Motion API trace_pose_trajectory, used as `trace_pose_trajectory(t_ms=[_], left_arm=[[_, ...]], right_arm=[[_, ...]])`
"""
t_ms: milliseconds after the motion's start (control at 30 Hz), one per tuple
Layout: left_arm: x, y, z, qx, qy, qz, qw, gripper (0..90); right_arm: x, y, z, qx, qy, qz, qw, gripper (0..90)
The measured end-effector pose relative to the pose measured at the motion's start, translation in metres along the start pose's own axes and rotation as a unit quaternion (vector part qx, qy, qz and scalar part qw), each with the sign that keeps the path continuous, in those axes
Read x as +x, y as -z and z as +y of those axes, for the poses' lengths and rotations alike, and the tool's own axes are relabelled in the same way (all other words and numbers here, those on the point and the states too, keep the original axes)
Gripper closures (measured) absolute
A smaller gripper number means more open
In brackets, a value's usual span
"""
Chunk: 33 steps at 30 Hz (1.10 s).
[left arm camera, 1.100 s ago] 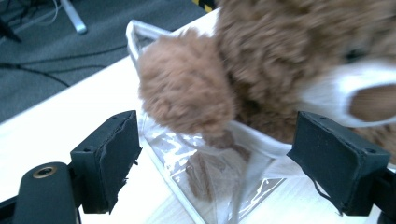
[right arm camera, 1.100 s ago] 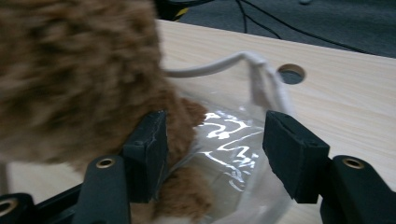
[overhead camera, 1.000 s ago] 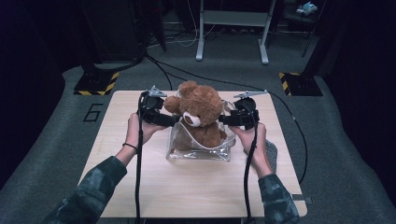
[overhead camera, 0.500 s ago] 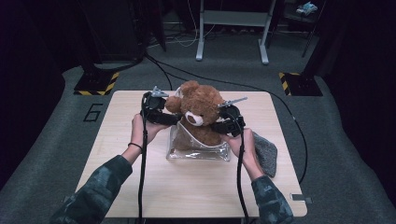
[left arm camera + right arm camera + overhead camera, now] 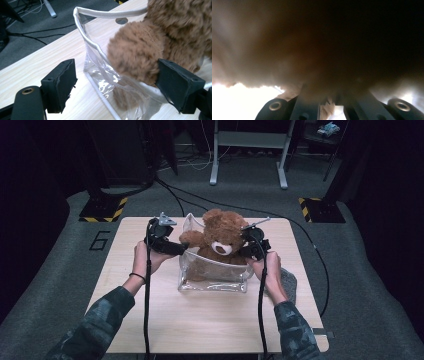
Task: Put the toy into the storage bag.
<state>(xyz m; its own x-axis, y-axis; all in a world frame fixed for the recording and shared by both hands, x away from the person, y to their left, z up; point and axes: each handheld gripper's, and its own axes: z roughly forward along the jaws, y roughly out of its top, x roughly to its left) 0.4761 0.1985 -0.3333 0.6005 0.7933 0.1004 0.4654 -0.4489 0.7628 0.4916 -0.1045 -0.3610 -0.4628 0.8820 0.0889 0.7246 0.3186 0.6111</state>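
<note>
Over on the left, the left gripper (image 5: 182, 249) is hanging spread wide at the near-left corner of the clear pouch (image 5: 212, 275). In the left gripper view one pad is standing off outside the pouch wall and the other is sitting in by the bear's fuzzy arm (image 5: 135, 52), with the piped rim (image 5: 92, 45) running between them and nothing pinched. The pouch is sitting mid-table (image 5: 200, 320), mouth gaping upward and its long side running left to right across the board. It looks like thin, floppy film that is going to crumple and slide, so the stitched rim is looking like the place to grab, not the slick wall. Moving to the middle, the teddy bear (image 5: 220, 232) is sitting upright in that pouch, legs down inside, head and shoulders poking out of the top, muzzle facing the person. Its long axis is running roughly vertical. It should be light, soft and squashy, giving under any pinch, so a grip on an arm or the body is going to hold better than loose fur. On the right, the right gripper (image 5: 246, 251) is tucked in against the bear's side at the pouch's rim. Its jaws have just been closing and are now pressed together, with a pale sliver (image 5: 328, 105) caught between them, most likely the rim, and fur crowding in above.
</note>
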Motion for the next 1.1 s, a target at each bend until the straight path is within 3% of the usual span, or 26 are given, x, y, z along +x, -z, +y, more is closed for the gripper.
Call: trace_pose_trajectory(t_ms=[100, 167, 233, 400, 633, 733, 867, 1000, 1100], left_arm=[[0.002, 0.0, -0.001, 0.004, -0.001, 0.001, 1.0, 17.3], [0.003, -0.001, -0.001, 0.0, 0.004, 0.0, 1.0, 17.3], [0.002, -0.002, -0.001, -0.004, 0.007, 0.0, 1.0, 17.3], [0.002, 0.003, 0.001, -0.019, 0.013, 0.005, 0.9997, 17.5], [0.012, 0.018, 0.001, -0.031, 0.019, 0.014, 0.9992, 15.5], [0.021, 0.023, -0.005, -0.034, 0.032, 0.012, 0.9988, 14.8], [0.033, 0.027, -0.016, -0.025, 0.047, 0.01, 0.9985, 14.1], [0.043, 0.029, -0.03, -0.01, 0.051, 0.011, 0.9986, 12.9], [0.047, 0.029, -0.042, -0.009, 0.066, 0.012, 0.9977, 11.6]], right_arm=[[-0.008, 0.002, -0.001, -0.004, -0.014, -0.006, 0.9999, 88.5], [-0.011, 0.005, -0.002, -0.012, -0.012, 0.001, 0.9999, 86.8], [-0.012, 0.01, -0.004, -0.011, -0.01, -0.003, 0.9999, 80.9], [-0.02, 0.03, -0.01, -0.037, -0.015, 0.015, 0.9991, 69.1], [-0.025, 0.047, -0.017, -0.062, -0.023, 0.023, 0.9975, 55.1], [-0.027, 0.052, -0.024, -0.069, -0.014, 0.019, 0.9974, 43.6], [-0.031, 0.06, -0.037, -0.084, -0.019, 0.019, 0.9961, 26.3], [-0.036, 0.066, -0.052, -0.099, -0.026, 0.016, 0.9947, 17.1], [-0.038, 0.068, -0.065, -0.101, -0.026, 0.014, 0.9945, 13.9]])
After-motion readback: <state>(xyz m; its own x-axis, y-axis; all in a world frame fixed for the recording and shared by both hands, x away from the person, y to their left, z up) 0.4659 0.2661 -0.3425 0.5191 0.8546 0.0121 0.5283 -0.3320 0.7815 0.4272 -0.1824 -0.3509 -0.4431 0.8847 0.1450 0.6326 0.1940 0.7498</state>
